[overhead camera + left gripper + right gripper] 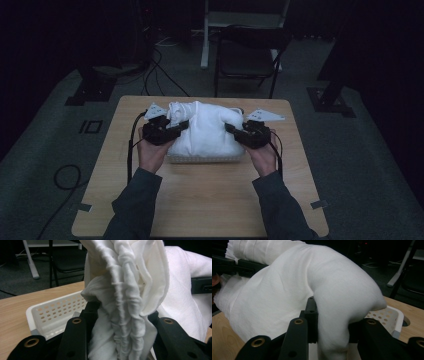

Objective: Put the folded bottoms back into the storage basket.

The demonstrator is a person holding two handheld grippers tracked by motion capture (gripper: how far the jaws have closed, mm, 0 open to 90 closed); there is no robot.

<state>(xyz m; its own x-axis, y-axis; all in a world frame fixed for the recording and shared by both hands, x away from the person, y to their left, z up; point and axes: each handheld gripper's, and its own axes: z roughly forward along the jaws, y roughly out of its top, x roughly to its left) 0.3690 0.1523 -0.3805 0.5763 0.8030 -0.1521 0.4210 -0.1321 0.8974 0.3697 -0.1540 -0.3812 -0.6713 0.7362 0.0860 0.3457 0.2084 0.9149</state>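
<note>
A white cloth (pixel 205 131) is heaped over a white perforated basket (pixel 200 158) in the middle of the wooden table (pixel 200 200). My left gripper (pixel 181 125) is shut on a bunched, gathered fold of the cloth (pixel 122 322) at the heap's left side. My right gripper (pixel 231 129) is shut on a thick fold of the cloth (pixel 332 327) at the heap's right side. The basket's rim (pixel 52 312) shows beside the left jaws, and the basket's corner (pixel 390 317) shows behind the right jaws. The other gripper's black jaw crosses the cloth at the top left of the right gripper view.
A dark folding chair (pixel 247 57) and a white stand (pixel 206 45) are beyond the table's far edge. Cables (pixel 67 177) lie on the grey floor at the left. Bare tabletop extends toward the person in front of the basket.
</note>
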